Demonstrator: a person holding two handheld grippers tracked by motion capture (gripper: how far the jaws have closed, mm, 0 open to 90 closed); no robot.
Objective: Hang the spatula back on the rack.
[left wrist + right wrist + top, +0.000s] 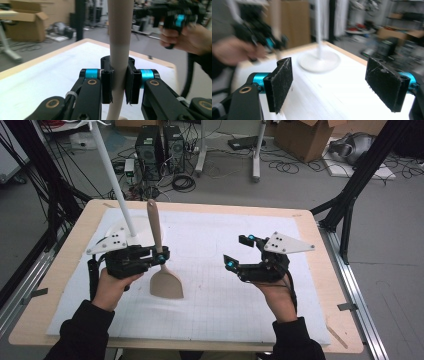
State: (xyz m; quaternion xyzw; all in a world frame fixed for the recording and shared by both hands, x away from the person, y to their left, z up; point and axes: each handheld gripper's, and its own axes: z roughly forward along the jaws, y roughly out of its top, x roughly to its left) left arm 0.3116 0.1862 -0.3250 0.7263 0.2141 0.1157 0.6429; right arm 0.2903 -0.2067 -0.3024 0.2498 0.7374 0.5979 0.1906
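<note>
L gripper (159, 256) is clamped on the spatula (161, 251) handle, just above where the handle meets the blade. Spatula stands nearly upright at the left-centre of the mat (210, 295), handle pointing up and slightly far, blade down; the blade looks to hang just over the mat, but contact can't be told. In the left gripper view both pads (107, 86) press the beige handle (119, 50) from either side, centred. R gripper (239, 252) sits well apart to the right, jaws spread wide w/ nothing between them; the right gripper view shows bare mat between the pads (280, 83).

Risks, as I judge them:
- Round smooth handle w/ a single pinch point: the spatula may swing or roll in the pads if the L hand tilts or moves fast, since the blade is the heavy end.
- Grip is low on the handle, so the long top end could knock the white stand (114, 180) just to the far left; its base (131, 231) lies close behind the gripper.
- If the R gripper goes in for a handover, a bad approach angle could bump the handle and shift it before the jaws close.
- If it's lowered too fast, the blade edge could catch the mat and lever the handle out.
</note>
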